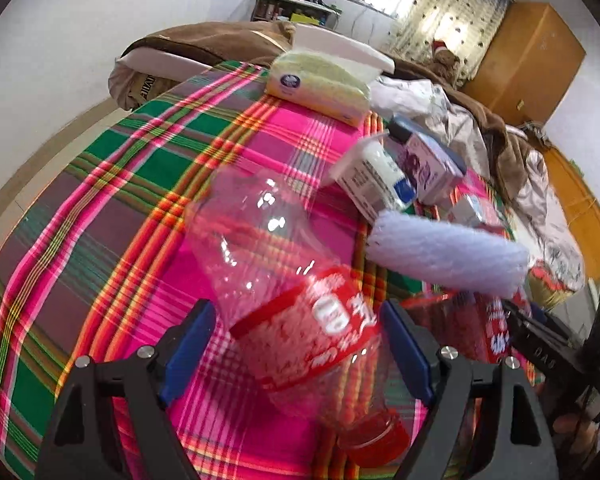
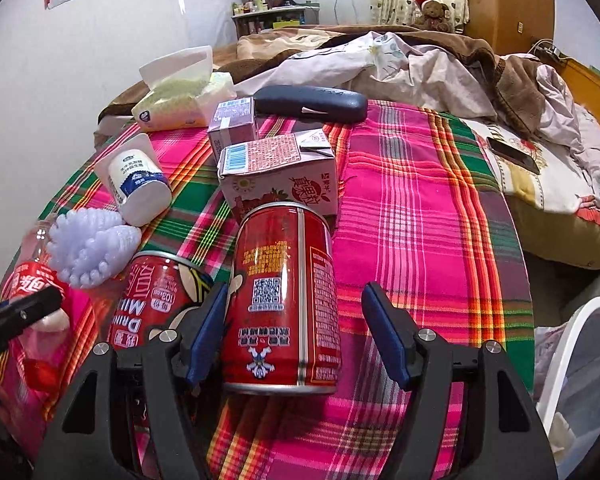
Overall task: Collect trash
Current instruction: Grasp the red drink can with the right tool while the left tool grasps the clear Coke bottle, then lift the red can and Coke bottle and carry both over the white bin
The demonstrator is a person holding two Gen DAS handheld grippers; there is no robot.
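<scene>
An empty clear cola bottle (image 1: pixel 296 300) with a red label and red cap lies on the plaid cloth between the blue pads of my open left gripper (image 1: pixel 300 344); it also shows at the left edge of the right wrist view (image 2: pixel 28 292). My open right gripper (image 2: pixel 296 336) straddles a red can (image 2: pixel 284 304) lying on its side; the left pad is near it, the right pad stands apart. A second red can (image 2: pixel 156 300) lies beside it. A pink milk carton (image 2: pixel 280 172), a small purple carton (image 2: pixel 232 120) and a white yogurt cup (image 2: pixel 134 180) lie behind.
A lilac bumpy brush (image 2: pixel 90 248) lies beside the bottle. A tissue pack (image 2: pixel 176 100), a dark glasses case (image 2: pixel 312 102) and a phone (image 2: pixel 512 154) lie farther back near crumpled bedding. A white bin rim (image 2: pixel 572 356) shows at the lower right, off the bed edge.
</scene>
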